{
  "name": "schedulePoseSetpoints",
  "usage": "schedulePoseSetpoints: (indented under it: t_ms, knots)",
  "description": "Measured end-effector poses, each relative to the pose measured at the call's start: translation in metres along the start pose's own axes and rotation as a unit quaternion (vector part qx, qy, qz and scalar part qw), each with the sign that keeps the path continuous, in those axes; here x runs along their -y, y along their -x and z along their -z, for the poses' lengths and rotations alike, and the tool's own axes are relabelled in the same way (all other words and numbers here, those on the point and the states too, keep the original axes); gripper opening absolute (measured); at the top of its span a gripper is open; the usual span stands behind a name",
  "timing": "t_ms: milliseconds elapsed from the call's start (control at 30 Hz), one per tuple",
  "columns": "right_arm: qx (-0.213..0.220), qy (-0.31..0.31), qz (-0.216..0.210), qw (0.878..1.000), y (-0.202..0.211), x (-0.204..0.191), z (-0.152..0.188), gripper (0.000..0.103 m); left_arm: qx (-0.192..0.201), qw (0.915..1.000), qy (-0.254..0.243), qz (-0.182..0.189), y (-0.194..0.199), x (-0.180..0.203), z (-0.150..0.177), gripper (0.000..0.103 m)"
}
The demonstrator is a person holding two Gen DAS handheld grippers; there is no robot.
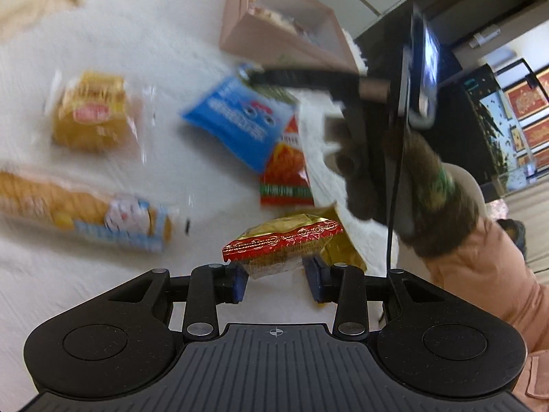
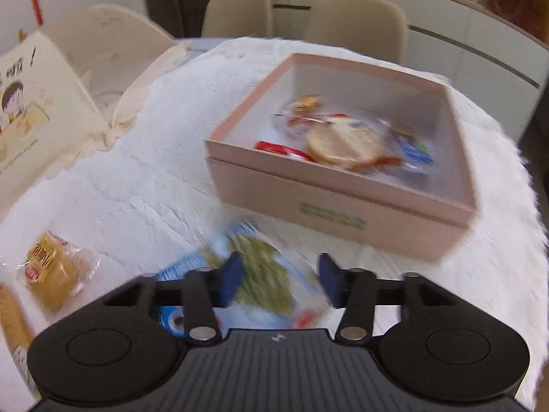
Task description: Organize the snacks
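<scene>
In the left wrist view, our left hand-held gripper (image 1: 277, 276) pinches a small gold packet with a red patterned edge (image 1: 281, 243) between its blue pads (image 1: 240, 283); the packet sits sharp in the frame above the blurred white tabletop (image 1: 154, 34). On that tabletop lie a yellow cake packet (image 1: 92, 113), a long biscuit pack (image 1: 82, 213), a blue snack bag (image 1: 236, 120) and, touching its lower corner, a red-orange snack bag (image 1: 286, 175). The pink box (image 1: 274, 24) stands at the far side. The person's gloved right hand (image 1: 411, 189) holds the other tool above the blue bag.

In the right wrist view, our right hand-held gripper (image 2: 279, 283) has its jaws spread apart, hovering over a blurred pack with a green print (image 2: 260, 274); whether the pads touch it we cannot tell. The pink box (image 2: 308, 202) lies just beyond, open at the top, with several wrapped snacks (image 2: 343, 140) inside. The yellow cake packet (image 2: 51, 271) rests well to the left.
</scene>
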State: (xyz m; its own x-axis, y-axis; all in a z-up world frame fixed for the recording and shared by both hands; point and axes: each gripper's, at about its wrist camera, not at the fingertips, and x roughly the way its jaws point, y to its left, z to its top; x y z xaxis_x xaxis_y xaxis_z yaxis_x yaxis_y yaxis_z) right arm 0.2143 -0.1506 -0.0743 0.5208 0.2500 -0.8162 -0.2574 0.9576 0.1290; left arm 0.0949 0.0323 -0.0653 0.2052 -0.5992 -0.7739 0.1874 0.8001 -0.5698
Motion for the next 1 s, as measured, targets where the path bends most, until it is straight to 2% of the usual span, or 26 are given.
schedulePoseSetpoints:
  t_ms: [33,100,167,233,267,300,367,533,633,700,800,933,1000]
  knots:
    - [-0.013,0.005,-0.029,0.999,-0.003,-0.006,-0.005,0.045,-0.005,0.9999,0.009,0.007,-0.004,-0.004,0.002,0.04]
    - [-0.046,0.03,-0.113,0.992,-0.004,-0.02,-0.008,0.045,-0.015,0.9997,0.02,0.007,-0.011,-0.009,0.003,0.04]
    - [-0.061,0.055,-0.153,0.985,0.002,-0.032,-0.004,0.045,-0.016,0.9993,0.032,0.004,-0.017,-0.013,0.002,0.041]
    - [-0.047,0.082,-0.135,0.986,0.016,-0.037,0.003,0.046,-0.006,0.999,0.045,-0.002,-0.019,-0.017,-0.003,0.041]
    - [-0.036,0.094,-0.116,0.988,0.023,-0.036,0.008,0.053,0.001,0.9988,0.049,-0.009,-0.021,-0.018,-0.006,0.042]
    - [-0.022,0.103,-0.097,0.99,0.032,-0.033,0.014,0.064,0.01,0.9985,0.051,-0.018,-0.023,-0.019,-0.011,0.042]
    - [-0.001,0.102,-0.077,0.992,0.051,-0.018,0.029,0.073,0.029,0.9973,0.051,-0.043,-0.03,-0.017,-0.02,0.042]
    - [-0.024,0.06,-0.046,0.997,0.083,0.029,0.067,0.074,0.056,0.9951,0.023,-0.079,-0.055,-0.002,-0.031,0.042]
    - [-0.053,0.026,-0.085,0.995,0.099,0.04,0.09,0.074,0.066,0.9926,0.008,-0.101,-0.062,0.006,-0.035,0.042]
    - [-0.074,0.011,-0.112,0.991,0.099,0.033,0.103,0.077,0.066,0.9911,0.0,-0.116,-0.066,0.013,-0.039,0.041]
    - [-0.104,0.041,-0.116,0.987,0.094,0.013,0.125,0.077,0.053,0.9891,-0.034,-0.133,-0.07,0.024,-0.039,0.041]
    - [-0.086,0.146,-0.046,0.984,0.094,-0.009,0.147,0.077,0.02,0.9852,-0.087,-0.147,-0.076,0.039,-0.026,0.041]
    - [-0.066,0.167,0.006,0.984,0.093,-0.007,0.15,0.078,0.022,0.9823,-0.1,-0.157,-0.079,0.043,-0.02,0.041]
